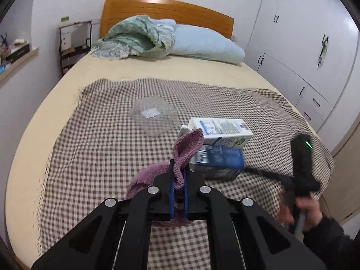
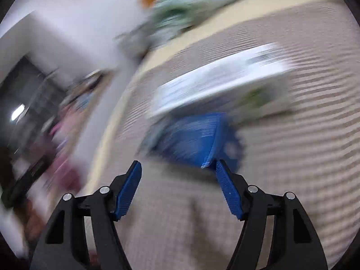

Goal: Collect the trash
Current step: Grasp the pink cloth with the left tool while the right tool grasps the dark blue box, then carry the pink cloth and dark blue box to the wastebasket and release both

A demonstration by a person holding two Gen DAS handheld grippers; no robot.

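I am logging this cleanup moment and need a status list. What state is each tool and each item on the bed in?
left tool: shut on the purple cloth.
right tool: open, holding nothing, view blurred.
white carton: lying on its side, resting on the blue packet.
blue packet: lying flat on the checked blanket.
clear plastic wrapper: lying loose, apart from the carton.
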